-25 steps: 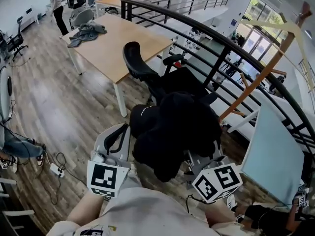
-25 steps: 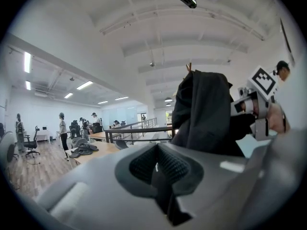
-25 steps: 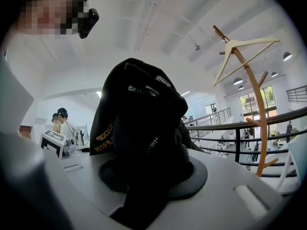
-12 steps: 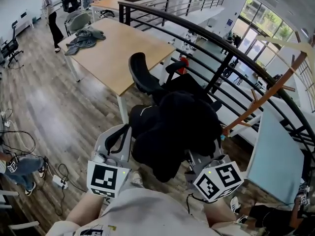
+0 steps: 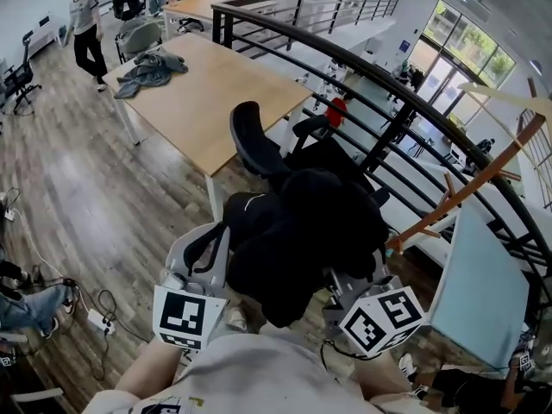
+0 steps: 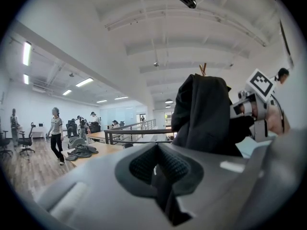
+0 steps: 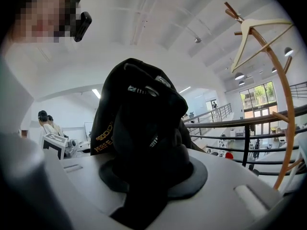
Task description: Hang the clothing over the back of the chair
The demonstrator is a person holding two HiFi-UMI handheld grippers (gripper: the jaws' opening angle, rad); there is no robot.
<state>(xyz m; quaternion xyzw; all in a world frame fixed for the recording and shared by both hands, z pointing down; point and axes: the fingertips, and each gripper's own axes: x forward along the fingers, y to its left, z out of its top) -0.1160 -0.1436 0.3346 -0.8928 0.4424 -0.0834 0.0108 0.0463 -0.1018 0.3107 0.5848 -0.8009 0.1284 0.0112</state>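
The black clothing (image 5: 302, 231) is being held up in a bunched mass between the two tools, just in front of the person holding them. It is not yet lying over the back of the chair (image 5: 253, 138). In the head view the bundle is covering the chair's seat and lower parts, while the dark curved backrest is showing beyond its upper left edge. Whether cloth and chair are touching cannot be told.

The left tool (image 6: 156, 164) is being kept clenched on a thin fold of the clothing, and dark cloth is being pinched between its ribbed pads (image 6: 141, 166). The rest of the clothing is seen hanging to the right in the left gripper view. The right tool (image 7: 151, 169) is being kept clamped on a thick wad of the same clothing. The fabric is bulging up over its jaws and filling the middle of the right gripper view, with gold lettering showing on one fold.

Beyond the chair a wooden desk (image 5: 203, 93) is being used to carry a grey heap of garments (image 5: 148, 65). A black railing (image 5: 405, 102) is curving past on the right, with a wooden coat stand (image 5: 470, 179) leaning beside it. At the far left a person (image 5: 84, 20) is seen on the wood floor (image 5: 86, 197).
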